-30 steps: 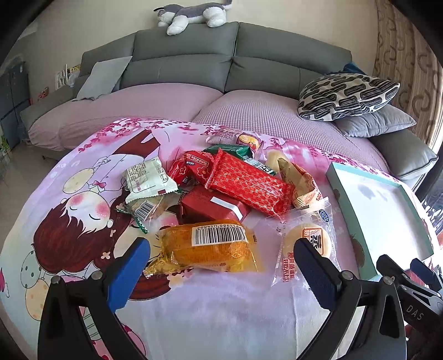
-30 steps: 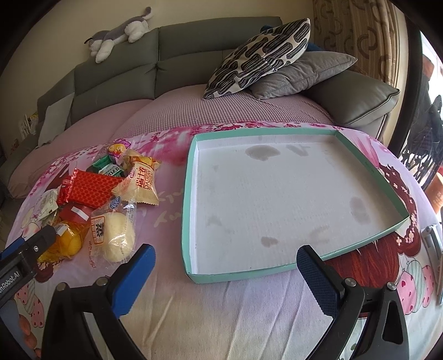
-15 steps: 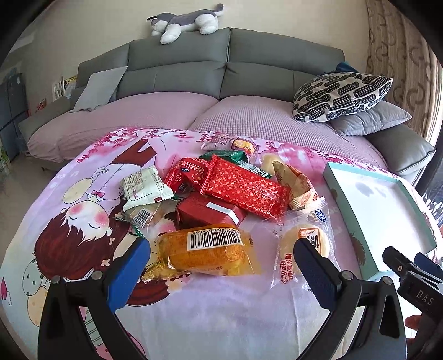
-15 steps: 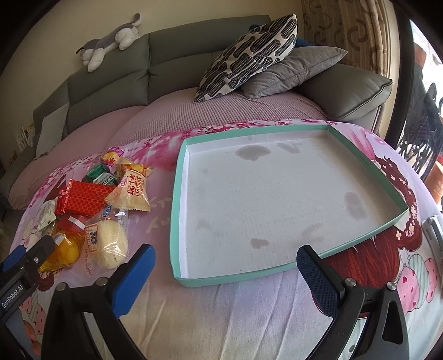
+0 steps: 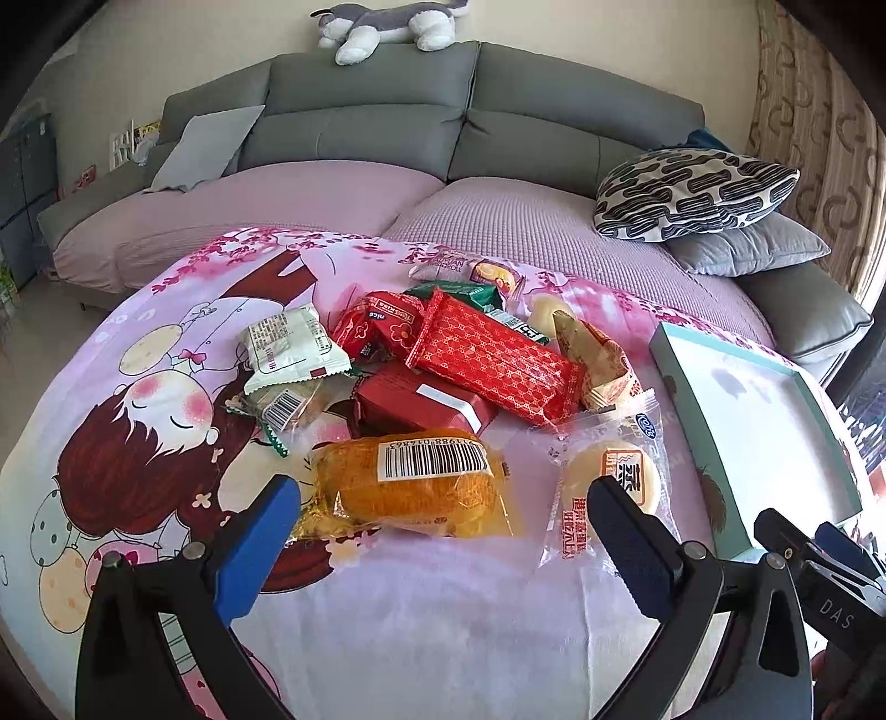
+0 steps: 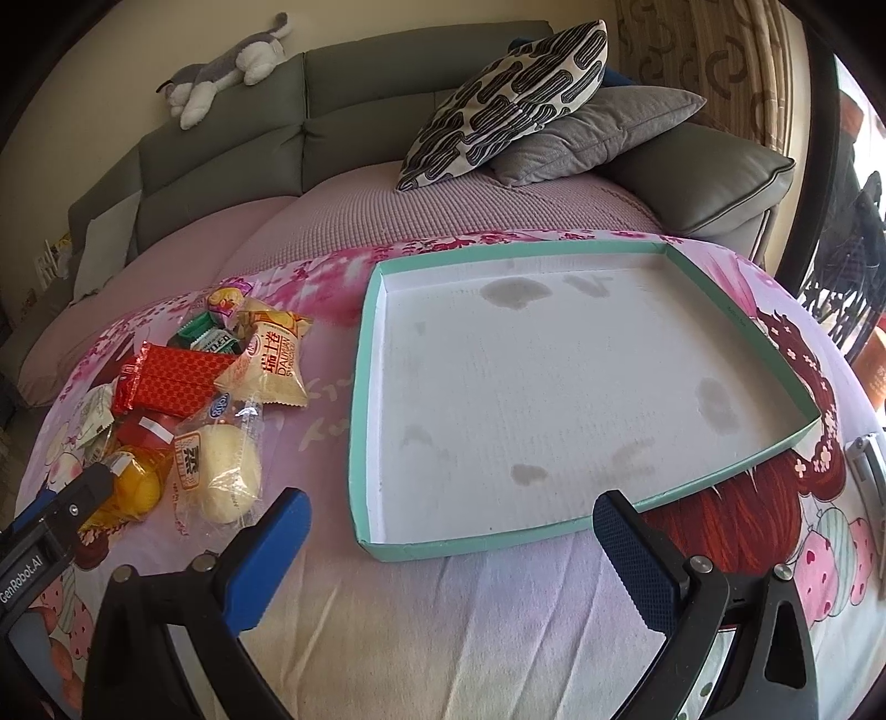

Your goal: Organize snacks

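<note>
A pile of wrapped snacks lies on the pink cartoon cloth. Nearest my left gripper (image 5: 443, 531) is an orange cake packet (image 5: 410, 482), with a white bun packet (image 5: 609, 476) to its right and a long red packet (image 5: 493, 360) behind. The left gripper is open and empty, its blue fingers either side of the orange packet's near edge, just short of it. A shallow teal-rimmed tray (image 6: 360, 387) lies empty in front of my right gripper (image 6: 451, 548), which is open and empty at the tray's near edge. The snack pile (image 6: 221, 387) lies left of the tray.
A grey sofa (image 5: 360, 127) with a mauve cover stands behind the table. A patterned cushion (image 6: 509, 94) and a grey cushion lie at its right end. A plush husky (image 5: 387, 22) lies on the sofa back. The right gripper shows at the left view's lower right (image 5: 819, 559).
Both grippers have drifted slightly; the views have shifted a little, with snacks and tray sitting a bit closer. Both stay open and empty. No snack has moved.
</note>
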`<state>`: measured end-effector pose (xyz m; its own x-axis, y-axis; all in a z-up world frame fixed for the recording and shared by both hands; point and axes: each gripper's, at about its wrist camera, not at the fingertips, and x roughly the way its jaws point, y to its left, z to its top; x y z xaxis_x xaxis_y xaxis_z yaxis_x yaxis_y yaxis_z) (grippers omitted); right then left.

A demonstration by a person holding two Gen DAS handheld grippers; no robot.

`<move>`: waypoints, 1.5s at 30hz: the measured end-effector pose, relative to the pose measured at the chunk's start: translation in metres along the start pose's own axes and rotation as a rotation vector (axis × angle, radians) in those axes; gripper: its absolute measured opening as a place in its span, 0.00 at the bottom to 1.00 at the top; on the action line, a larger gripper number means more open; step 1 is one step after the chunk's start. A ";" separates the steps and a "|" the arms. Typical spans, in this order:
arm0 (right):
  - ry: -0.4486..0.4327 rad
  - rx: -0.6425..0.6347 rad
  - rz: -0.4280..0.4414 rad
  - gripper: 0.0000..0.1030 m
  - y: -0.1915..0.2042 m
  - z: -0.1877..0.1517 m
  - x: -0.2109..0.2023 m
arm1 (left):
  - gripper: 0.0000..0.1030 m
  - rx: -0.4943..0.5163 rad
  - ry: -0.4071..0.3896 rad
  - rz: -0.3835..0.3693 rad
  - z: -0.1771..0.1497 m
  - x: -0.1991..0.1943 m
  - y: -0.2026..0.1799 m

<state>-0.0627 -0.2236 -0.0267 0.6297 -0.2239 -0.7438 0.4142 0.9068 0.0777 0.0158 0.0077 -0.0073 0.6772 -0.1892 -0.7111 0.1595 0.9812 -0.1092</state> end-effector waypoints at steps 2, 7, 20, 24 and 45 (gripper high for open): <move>0.000 0.003 0.005 1.00 0.000 0.000 0.000 | 1.00 -0.005 0.000 -0.001 0.000 0.000 0.001; -0.021 -0.001 0.002 1.00 0.003 0.002 -0.004 | 1.00 -0.015 0.000 -0.003 0.001 -0.001 0.003; -0.088 -0.090 0.184 0.85 0.059 0.017 -0.003 | 0.97 -0.082 0.019 0.037 0.008 0.001 0.025; -0.062 -0.142 0.212 0.80 0.079 0.016 0.005 | 0.97 -0.100 0.035 0.020 0.013 0.006 0.031; 0.076 -0.200 0.298 0.49 0.111 0.000 0.045 | 0.82 -0.156 0.139 -0.080 0.008 0.040 0.035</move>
<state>0.0112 -0.1330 -0.0515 0.6500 0.0813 -0.7555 0.0779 0.9819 0.1727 0.0540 0.0339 -0.0341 0.5592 -0.2700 -0.7838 0.0884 0.9595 -0.2675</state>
